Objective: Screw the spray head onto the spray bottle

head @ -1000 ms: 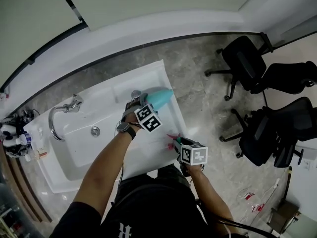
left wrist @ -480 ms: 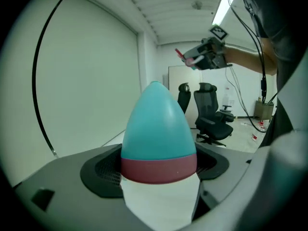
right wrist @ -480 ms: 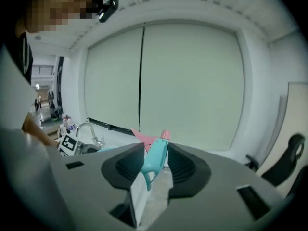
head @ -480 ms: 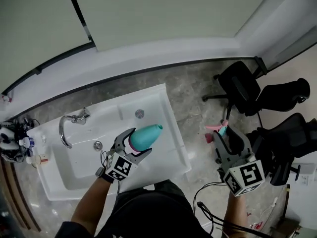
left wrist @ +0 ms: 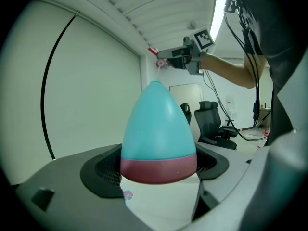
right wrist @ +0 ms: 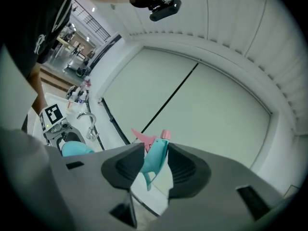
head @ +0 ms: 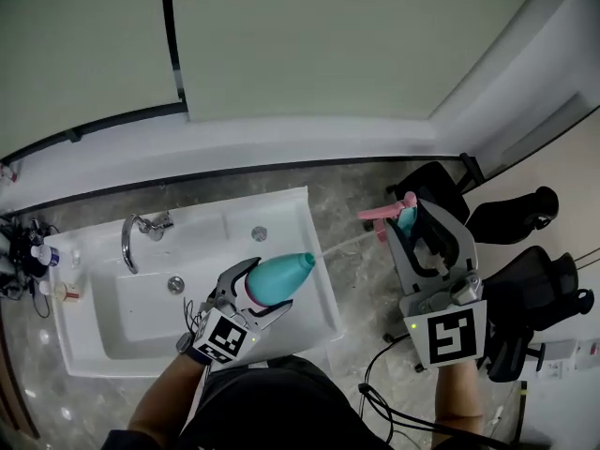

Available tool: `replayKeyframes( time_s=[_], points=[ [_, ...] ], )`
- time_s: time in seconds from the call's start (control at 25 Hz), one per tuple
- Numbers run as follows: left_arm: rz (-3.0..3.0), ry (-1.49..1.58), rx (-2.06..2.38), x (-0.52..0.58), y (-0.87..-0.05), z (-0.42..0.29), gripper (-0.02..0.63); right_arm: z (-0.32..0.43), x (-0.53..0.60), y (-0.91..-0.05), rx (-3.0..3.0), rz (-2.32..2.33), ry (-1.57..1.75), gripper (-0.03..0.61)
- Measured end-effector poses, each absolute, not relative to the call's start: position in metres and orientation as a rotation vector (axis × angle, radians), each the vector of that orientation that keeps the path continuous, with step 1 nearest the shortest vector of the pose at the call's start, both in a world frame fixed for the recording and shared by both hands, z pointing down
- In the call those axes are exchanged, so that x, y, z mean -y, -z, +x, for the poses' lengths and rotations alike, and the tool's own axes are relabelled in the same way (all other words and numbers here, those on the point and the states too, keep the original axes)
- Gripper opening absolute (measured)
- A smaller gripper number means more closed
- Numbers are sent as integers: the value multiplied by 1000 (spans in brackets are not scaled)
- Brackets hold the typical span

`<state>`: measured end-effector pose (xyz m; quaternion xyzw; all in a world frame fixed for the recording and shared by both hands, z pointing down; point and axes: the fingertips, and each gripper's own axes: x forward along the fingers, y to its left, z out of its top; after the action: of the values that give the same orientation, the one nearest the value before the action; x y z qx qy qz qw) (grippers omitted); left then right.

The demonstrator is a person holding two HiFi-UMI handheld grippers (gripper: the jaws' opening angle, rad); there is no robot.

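Left gripper (head: 253, 292) pinches the spray bottle (head: 283, 274) low on its body, with the teal top pointing right, over the sink's (head: 112, 340) near right corner. Right gripper (head: 407, 225) is clamped on the spray head (head: 382, 216), pink nozzle leftward. It is out over the floor to the right, well apart from the bottle. A thin tube (head: 333, 248) trails left from the head.

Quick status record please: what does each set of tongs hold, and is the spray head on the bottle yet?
left tongs: shut on spray bottle, seen over the sink right edge
right tongs: shut on spray head, held off to the right
head and bottle: apart, not screwed together
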<state>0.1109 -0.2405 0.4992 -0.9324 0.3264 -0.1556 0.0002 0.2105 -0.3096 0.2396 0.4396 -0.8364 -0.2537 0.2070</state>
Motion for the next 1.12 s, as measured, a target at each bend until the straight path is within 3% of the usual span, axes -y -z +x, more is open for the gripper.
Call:
replayKeyframes(
  time_s=[0.52, 0.88, 1.12],
  points=[
    [-2876, 362, -1167, 246, -445, 108, 420, 125, 273, -284, 2234, 828, 843, 153],
    [-2829, 344, -1216, 247, -434, 102, 420, 114, 274, -283, 2154, 860, 866, 153],
    [-2497, 494, -1324, 254, -429, 88, 420, 101, 283, -281, 2128, 887, 848, 153]
  ],
)
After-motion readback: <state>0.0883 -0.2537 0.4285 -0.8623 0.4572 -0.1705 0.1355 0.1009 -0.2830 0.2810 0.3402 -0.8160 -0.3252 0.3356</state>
